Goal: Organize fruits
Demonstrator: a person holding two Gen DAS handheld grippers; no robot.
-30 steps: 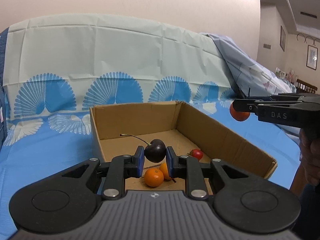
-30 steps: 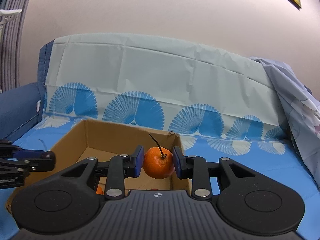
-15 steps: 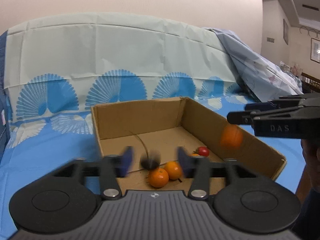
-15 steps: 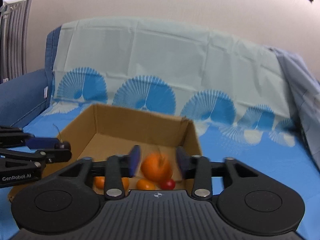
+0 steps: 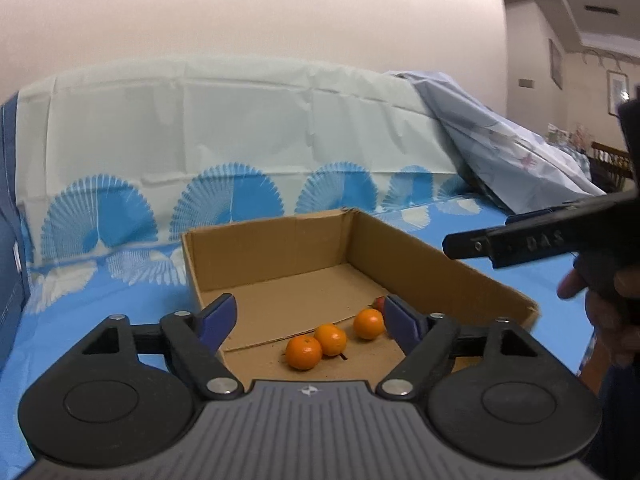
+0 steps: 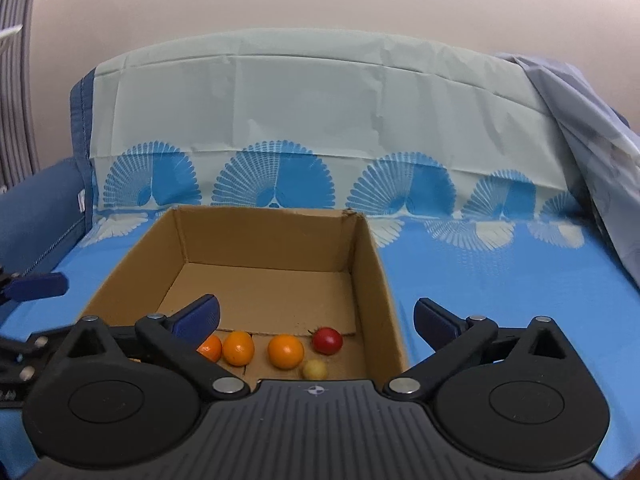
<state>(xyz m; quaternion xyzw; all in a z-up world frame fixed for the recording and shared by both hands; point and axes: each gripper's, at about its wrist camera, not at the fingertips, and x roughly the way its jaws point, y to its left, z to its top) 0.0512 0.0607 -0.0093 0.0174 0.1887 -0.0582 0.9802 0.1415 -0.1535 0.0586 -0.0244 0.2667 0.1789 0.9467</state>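
An open cardboard box (image 5: 440, 256) (image 6: 372, 264) sits on a blue patterned cloth. Three small oranges (image 5: 304, 352) lie at its near end, with a red fruit (image 5: 379, 302) partly hidden behind my left finger. In the right wrist view I see oranges (image 6: 285, 351), a red fruit (image 6: 327, 340) and a small yellow fruit (image 6: 315, 369). The dark cherry is not visible. My left gripper (image 5: 308, 318) is open and empty above the box's near end. My right gripper (image 6: 316, 316) is open and empty above the box; it also shows in the left wrist view (image 5: 520, 240).
The sofa back (image 5: 240, 128) behind the box is draped in pale cloth with blue fan prints. A crumpled grey-blue sheet (image 5: 500, 148) lies at the right. A dark blue armrest (image 6: 28, 208) is at the left.
Both grippers opened and let go of their fruit: the left dropped the dark cherry, the right dropped the orange into the box. Both now stand wide open.
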